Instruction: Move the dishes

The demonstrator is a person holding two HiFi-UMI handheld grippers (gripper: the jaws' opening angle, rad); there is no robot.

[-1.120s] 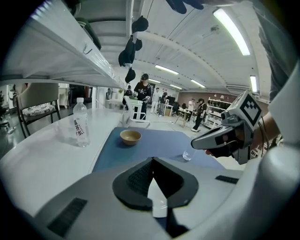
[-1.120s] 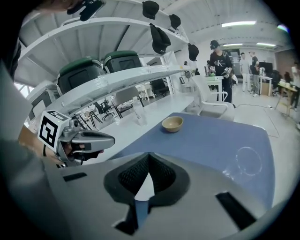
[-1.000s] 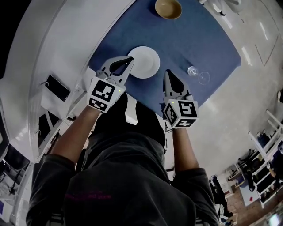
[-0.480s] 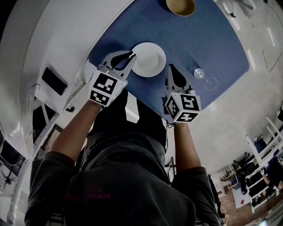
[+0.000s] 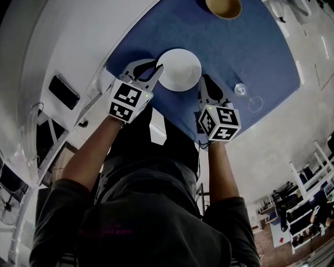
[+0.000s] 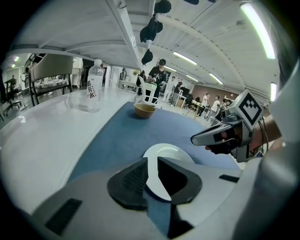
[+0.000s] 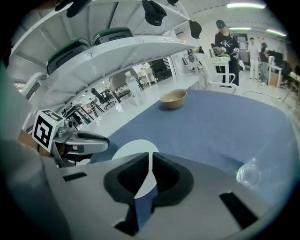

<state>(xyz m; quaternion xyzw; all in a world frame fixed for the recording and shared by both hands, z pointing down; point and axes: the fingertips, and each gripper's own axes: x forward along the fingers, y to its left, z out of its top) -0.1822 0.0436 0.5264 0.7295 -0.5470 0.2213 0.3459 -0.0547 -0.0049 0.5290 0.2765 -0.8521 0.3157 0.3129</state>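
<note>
L tongs [image 5: 156,69] at white plate's [image 5: 179,69] left rim, jaws just been opening, slightly apart, not pressing it. R tongs [image 5: 204,79] by right rim, clenched, empty. Plate on blue mat [image 5: 240,47].

One white plate [image 5: 180,70], one tan bowl [image 5: 223,8], one water bottle [image 6: 94,86], one phone [image 5: 64,92] and one blue mat [image 5: 245,52].

White counter [image 5: 68,36], curved edge, carried a blue mat [image 5: 245,47] and, off the mat, an upright water bottle [image 6: 94,92]. On the mat lay a white plate [image 5: 179,70], a tan bowl [image 5: 223,7] and two clear glasses [image 5: 240,89], set well apart from the bowl.
</note>
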